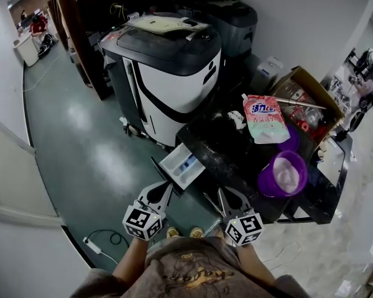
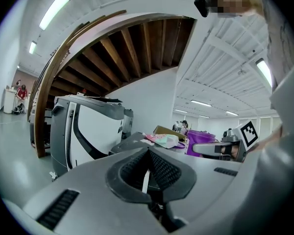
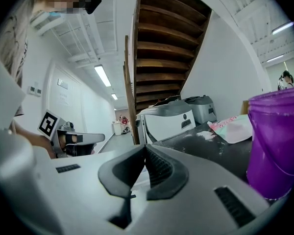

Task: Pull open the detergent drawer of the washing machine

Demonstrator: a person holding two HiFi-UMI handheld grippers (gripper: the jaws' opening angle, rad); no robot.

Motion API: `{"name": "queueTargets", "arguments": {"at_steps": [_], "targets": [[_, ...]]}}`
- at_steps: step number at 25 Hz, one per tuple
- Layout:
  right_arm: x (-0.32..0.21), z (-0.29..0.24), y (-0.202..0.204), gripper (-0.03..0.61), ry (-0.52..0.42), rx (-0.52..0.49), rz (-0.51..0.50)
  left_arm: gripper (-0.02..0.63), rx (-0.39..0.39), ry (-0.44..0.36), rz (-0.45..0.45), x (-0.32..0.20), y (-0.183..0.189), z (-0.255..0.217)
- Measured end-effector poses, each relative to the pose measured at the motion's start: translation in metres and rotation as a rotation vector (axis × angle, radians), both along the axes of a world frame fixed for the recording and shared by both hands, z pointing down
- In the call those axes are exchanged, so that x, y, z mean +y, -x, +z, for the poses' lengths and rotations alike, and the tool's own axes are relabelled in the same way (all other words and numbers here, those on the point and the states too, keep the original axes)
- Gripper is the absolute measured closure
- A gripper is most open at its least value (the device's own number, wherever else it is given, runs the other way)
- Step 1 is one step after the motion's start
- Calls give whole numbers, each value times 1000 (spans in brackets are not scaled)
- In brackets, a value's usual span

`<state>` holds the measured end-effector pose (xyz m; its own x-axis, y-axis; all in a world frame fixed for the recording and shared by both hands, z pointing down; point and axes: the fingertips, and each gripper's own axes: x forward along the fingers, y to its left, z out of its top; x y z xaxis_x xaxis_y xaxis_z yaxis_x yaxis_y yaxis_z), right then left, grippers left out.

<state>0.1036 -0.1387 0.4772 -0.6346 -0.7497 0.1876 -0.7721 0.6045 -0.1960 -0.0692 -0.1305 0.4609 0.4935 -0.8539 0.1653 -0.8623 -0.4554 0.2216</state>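
Jaws of my left gripper [image 1: 165, 190] are together, pads meeting. A thin pale sliver shows in the slit in the left gripper view (a pinched edge or just background, I can't tell). My right gripper [image 1: 223, 195] also has its jaws together, with nothing between them. Both sit low in the head view, close to my body.

The detergent drawer [image 1: 181, 165] is white with a blue insert, and it stands well out of the dark front of the washing machine [image 1: 239, 166]. Its long axis runs from the machine down-left in the head view, so the free end points almost straight at my left tips. The left is just beside that end; the right sits off to the side, by the machine's edge, farther away.

Judgement: any further pull goes along that axis, back toward me, and falls to the left. The drawer looks mostly out.
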Motion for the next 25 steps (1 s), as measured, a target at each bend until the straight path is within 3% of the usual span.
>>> {"name": "queueTargets", "arguments": {"at_steps": [25], "targets": [[6, -2, 0, 577, 6, -1, 28, 592, 42, 26, 14, 2, 2, 9]]}}
